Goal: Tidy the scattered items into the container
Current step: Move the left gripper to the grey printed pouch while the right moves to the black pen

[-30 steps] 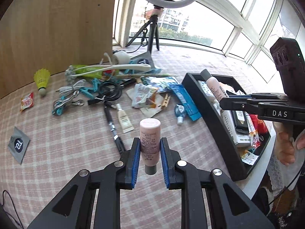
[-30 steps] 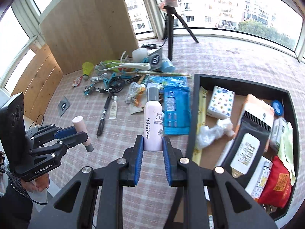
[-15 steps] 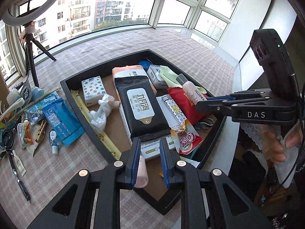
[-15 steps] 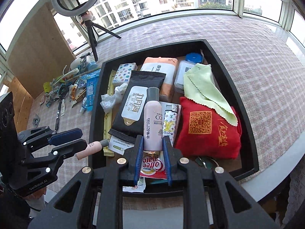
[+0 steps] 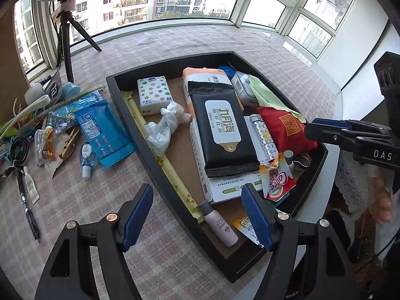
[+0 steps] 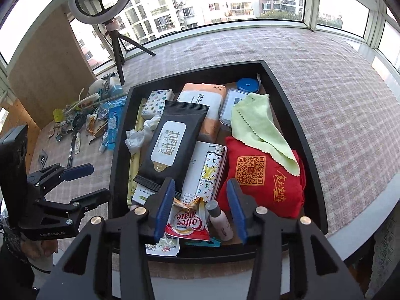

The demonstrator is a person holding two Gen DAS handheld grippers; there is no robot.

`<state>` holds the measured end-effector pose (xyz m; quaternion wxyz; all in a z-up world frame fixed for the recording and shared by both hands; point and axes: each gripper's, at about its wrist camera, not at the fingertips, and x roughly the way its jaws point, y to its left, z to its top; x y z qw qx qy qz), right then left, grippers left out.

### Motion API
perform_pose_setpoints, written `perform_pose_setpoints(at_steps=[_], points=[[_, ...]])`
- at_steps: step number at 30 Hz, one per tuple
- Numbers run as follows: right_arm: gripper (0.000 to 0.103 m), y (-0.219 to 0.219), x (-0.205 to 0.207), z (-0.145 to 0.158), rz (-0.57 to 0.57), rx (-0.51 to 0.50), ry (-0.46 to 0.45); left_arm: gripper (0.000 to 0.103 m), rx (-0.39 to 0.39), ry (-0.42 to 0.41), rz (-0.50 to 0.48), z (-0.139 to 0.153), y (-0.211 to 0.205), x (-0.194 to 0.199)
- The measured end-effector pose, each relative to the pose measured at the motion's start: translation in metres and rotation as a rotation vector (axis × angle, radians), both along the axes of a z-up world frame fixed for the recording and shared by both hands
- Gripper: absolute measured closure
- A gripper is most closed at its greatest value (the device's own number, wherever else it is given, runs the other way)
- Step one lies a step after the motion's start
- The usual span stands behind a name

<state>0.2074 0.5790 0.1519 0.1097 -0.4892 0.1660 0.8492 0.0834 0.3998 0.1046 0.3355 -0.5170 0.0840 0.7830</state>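
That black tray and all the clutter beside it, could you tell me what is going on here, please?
A person is tidying loose items into the black tray with two handheld grippers. The left gripper is opening above a pink bottle lying in the tray's near corner. The right gripper is opening around a second bottle lying in the tray. More clutter waits on the tablecloth.

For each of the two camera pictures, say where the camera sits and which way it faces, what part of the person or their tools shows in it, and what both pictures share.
Left wrist view: sits on the left tongs, facing steeply down at the near left corner of the black tray; the pink bottle lies below its opening jaws, unheld. The right tongs and a hand show at right.
Right wrist view: sits on the right tongs, facing down over the tray's near edge; a grey-capped bottle lies between opening jaws. The left tongs show at left.
Shared: tray, black wipes pack, red pouch.
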Motion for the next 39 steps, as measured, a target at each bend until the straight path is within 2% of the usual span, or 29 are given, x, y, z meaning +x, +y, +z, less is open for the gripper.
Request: perform_pose_setpoints(at_steps=[4, 7, 14, 17, 25, 30, 32, 39], points=[[0.060, -0.012, -0.008, 0.000, 0.029, 0.012, 0.005, 0.030, -0.023, -0.028, 0.092, -0.007, -0.027, -0.005], [0.060, -0.025, -0.015, 0.001, 0.051, 0.030, 0.011, 0.030, -0.028, -0.041, 0.204, -0.010, -0.054, -0.012], [0.060, -0.067, -0.042, -0.003, 0.132, 0.036, 0.017, 0.028, 0.035, -0.041, 0.457, -0.014, -0.133, -0.019], [0.060, -0.089, -0.054, -0.004, 0.172, 0.028, 0.025, 0.028, 0.064, -0.025, 0.534, -0.016, -0.168, -0.018], [0.059, -0.152, -0.084, -0.005, 0.280, 0.022, 0.048, 0.028, -0.065, 0.005, 0.653, -0.020, -0.241, -0.015], [0.057, -0.189, -0.100, -0.009, 0.336, 0.003, 0.050, 0.028, -0.108, -0.022, 0.736, -0.025, -0.287, -0.016], [0.052, -0.204, -0.107, -0.011, 0.358, -0.010, 0.047, 0.028, -0.106, -0.038, 0.763, -0.027, -0.306, -0.016], [0.052, -0.256, -0.130, -0.020, 0.410, -0.017, 0.039, 0.028, -0.110, -0.045, 0.845, -0.034, -0.364, -0.017]])
